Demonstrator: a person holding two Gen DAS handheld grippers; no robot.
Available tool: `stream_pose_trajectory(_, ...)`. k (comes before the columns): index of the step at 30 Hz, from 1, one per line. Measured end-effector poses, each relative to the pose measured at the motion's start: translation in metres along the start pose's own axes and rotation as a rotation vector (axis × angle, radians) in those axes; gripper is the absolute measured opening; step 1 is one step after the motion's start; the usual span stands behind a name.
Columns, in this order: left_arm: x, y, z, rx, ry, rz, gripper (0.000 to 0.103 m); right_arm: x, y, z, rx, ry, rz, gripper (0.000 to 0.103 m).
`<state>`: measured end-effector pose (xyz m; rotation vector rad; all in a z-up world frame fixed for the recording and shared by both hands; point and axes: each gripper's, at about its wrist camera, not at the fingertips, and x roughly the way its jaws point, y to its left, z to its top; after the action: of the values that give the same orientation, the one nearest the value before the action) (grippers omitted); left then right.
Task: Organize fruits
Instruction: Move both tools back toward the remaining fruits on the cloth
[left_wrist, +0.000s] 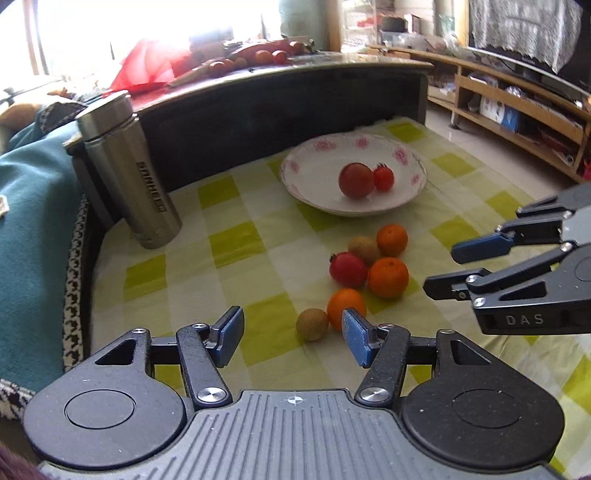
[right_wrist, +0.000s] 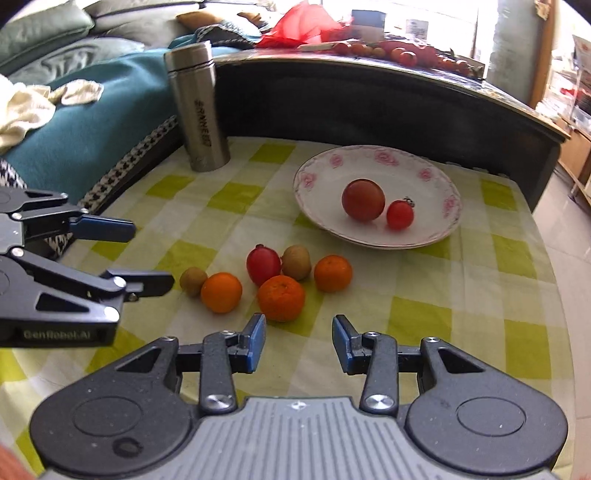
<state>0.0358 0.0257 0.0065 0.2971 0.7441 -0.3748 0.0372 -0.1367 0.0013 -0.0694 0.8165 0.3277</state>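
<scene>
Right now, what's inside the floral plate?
Two red fruits sit touching in the floral plate: a larger dull-red one and a small bright-red one with a stem. The plate surface beneath them is hidden.

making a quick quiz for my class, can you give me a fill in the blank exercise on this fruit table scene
1. The plate holds ____ pieces of fruit.
2. Loose on the checked cloth lie ____ oranges, two brown kiwis and one red fruit.
3. The steel flask stands ____ on the cloth.
4. The left hand-held gripper and the right hand-held gripper are both ____ and hold nothing.

Missing words: two; three; upright; open
</scene>
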Motion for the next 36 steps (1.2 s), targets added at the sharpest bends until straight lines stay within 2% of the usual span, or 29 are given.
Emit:
stream_pose_trajectory(12, 0.012, -0.005, -0.006, 0.055, 0.040, -0.090, 0.066, 0.036, 0.000, 0.013, -0.040, 0.025, 0.063, 0.045)
stream_pose_trajectory(22, 0.040, -0.006, -0.011, 0.098, 0.081, -0.104, 0.067, 0.053, -0.002, 0.016, -0.037, 0.026, 0.086, 0.045)
stream_pose_trajectory(26, 0.047, -0.005, -0.012, 0.106, 0.075, -0.113, 0.066, 0.049, -0.006, 0.013, -0.014, 0.029, 0.106, 0.041)
stream_pose_trajectory(28, 0.047, -0.004, -0.012, 0.106, 0.072, -0.123, 0.063, 0.046, -0.009, 0.012, 0.004, 0.032, 0.113, 0.040)
stream_pose_trajectory(33, 0.047, -0.005, -0.011, 0.115, 0.077, -0.162, 0.049, 0.041, -0.017, 0.010, 0.037, 0.044, 0.110, 0.040)
stream_pose_trajectory(36, 0.046, -0.008, -0.011, 0.132, 0.085, -0.180, 0.044, 0.038, -0.021, 0.008, 0.048, 0.052, 0.116, 0.040)
